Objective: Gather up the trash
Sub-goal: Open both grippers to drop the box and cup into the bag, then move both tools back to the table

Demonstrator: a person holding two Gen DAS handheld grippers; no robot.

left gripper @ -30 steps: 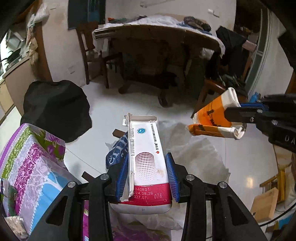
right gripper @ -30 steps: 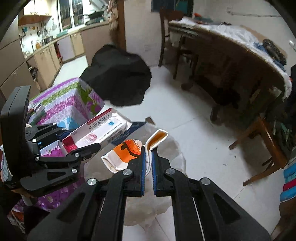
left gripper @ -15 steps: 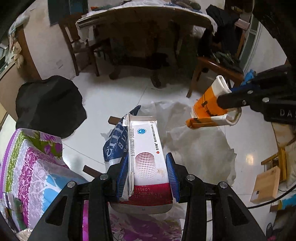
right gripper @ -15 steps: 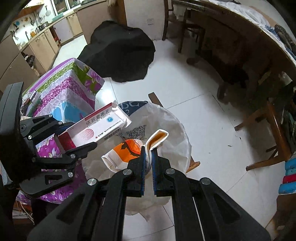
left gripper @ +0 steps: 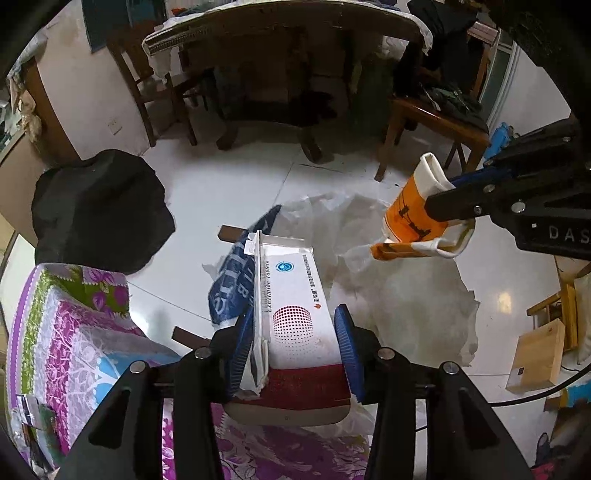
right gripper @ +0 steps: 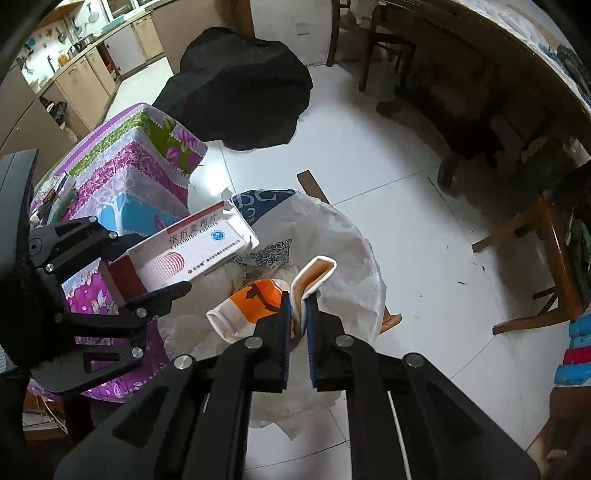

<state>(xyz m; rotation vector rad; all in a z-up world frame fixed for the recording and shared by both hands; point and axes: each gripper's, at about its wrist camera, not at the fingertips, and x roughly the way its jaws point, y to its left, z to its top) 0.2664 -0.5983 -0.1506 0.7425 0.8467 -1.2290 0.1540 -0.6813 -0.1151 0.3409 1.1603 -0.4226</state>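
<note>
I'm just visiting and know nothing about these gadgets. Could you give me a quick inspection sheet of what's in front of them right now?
Surface: white tiled floor, glossy.
Job's things: medicine box; crushed orange paper cup; white trash bag open below both.
Clutter: black bundle; flowered box; flat cardboard box.
Grippers: left gripper clamps the medicine box; right gripper pinches the cup.
Cables: dark cable at floor edge.
Surroundings: wooden table, chairs, kitchen cabinets.
</note>
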